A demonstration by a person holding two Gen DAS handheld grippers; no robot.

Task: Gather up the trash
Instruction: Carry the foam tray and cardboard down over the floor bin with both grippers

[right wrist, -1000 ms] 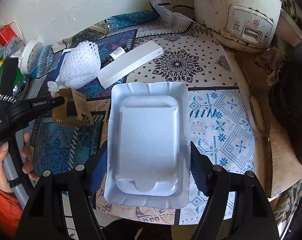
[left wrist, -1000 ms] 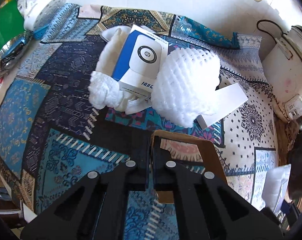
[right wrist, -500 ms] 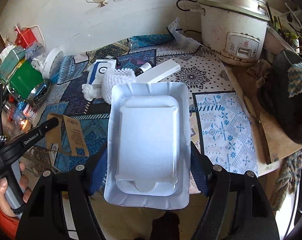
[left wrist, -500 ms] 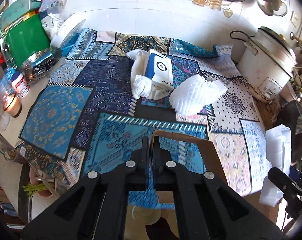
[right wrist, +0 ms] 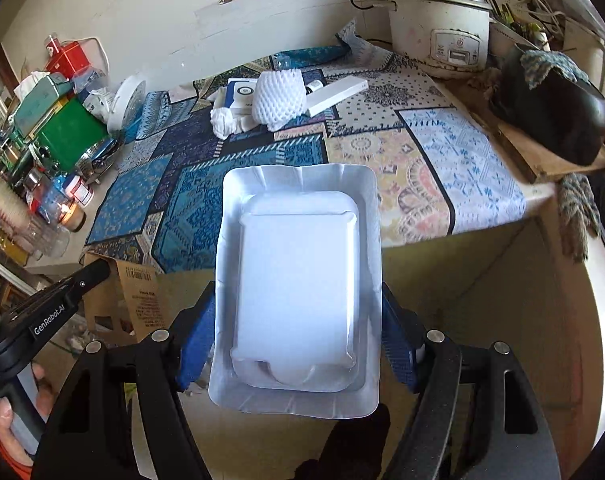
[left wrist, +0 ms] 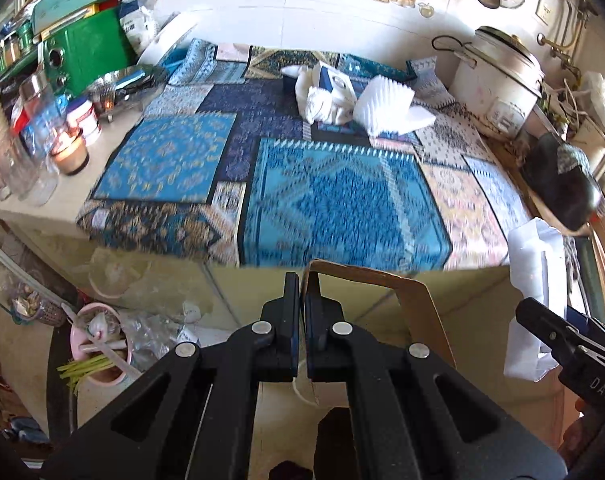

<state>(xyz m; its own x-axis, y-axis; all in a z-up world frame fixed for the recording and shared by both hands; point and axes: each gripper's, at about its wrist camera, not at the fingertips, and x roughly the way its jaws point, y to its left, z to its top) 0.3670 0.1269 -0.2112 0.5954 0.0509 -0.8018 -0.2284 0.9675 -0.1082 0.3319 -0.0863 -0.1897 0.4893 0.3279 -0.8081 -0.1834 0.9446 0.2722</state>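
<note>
My left gripper [left wrist: 302, 284] is shut on a flat piece of brown cardboard [left wrist: 382, 292], held out past the table's front edge over the floor. The right gripper [right wrist: 298, 332] is shut on a white paper tray [right wrist: 298, 280] with a white foam tray nested in it, gripped by its long sides. At the table's far side lie a white foam net [right wrist: 278, 96], a blue-and-white box [right wrist: 240, 94], a crumpled white foam sheet [left wrist: 314, 100] and a long white box [right wrist: 336, 94]. Each gripper shows at the edge of the other's view.
A patterned cloth [left wrist: 342, 200] covers the table. A white rice cooker [right wrist: 438, 20] stands back right, a dark bag [right wrist: 550, 112] at the right edge. Green tin [left wrist: 86, 48], jars and a lit candle [left wrist: 68, 152] crowd the left. A pink bowl of scraps [left wrist: 98, 344] sits on the floor.
Both grippers have drawn back from the table with their loads and now hang beyond its front edge. The floor has come into view. Both grips are unchanged.
</note>
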